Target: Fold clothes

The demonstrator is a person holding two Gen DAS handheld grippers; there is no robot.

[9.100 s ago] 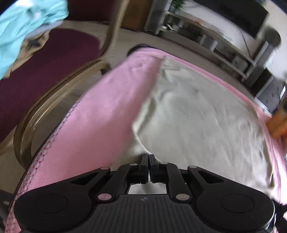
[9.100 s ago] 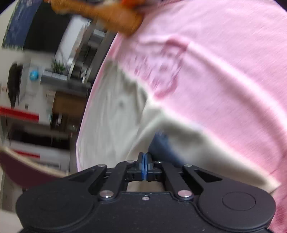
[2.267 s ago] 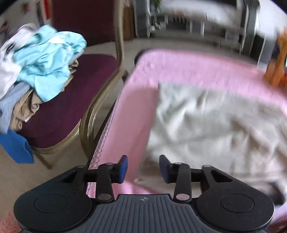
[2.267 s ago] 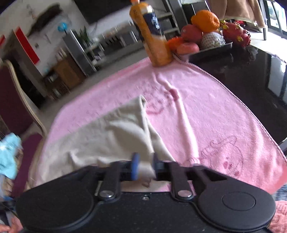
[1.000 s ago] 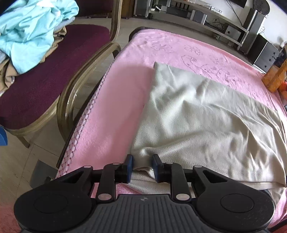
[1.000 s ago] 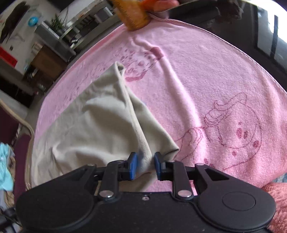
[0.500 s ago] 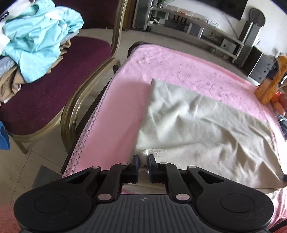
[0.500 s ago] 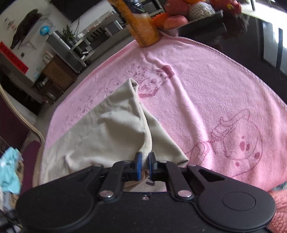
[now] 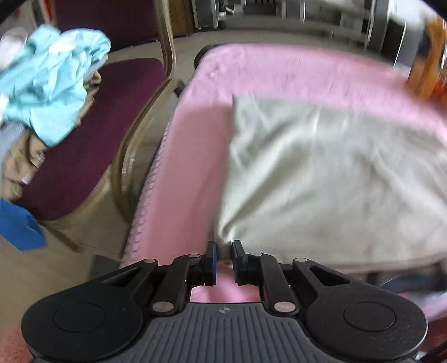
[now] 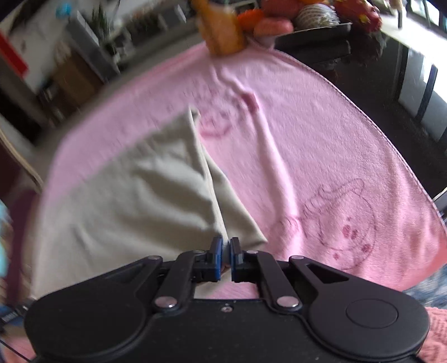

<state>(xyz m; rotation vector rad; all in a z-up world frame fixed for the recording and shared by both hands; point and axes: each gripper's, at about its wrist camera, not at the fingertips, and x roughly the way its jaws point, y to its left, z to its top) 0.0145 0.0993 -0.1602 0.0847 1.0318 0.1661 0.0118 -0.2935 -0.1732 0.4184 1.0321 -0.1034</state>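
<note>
A beige garment lies folded on the pink towel that covers the table. In the left wrist view my left gripper has the garment's near left corner between its fingertips. The jaws are opening slightly, with the cloth still drawn to a point into the gap. In the right wrist view the beige garment runs up to my right gripper, which is shut on the doubled hem at its near right corner. The picture is blurred in both views.
A maroon chair with a gold frame stands left of the table, piled with light blue clothes and others. An orange bottle and a dark tray of fruit stand at the towel's far end.
Both grippers closed on the garment's near corners. The left gripper then swung left with its corner, and its gap has widened a little. The right gripper rose slightly with the hem.
</note>
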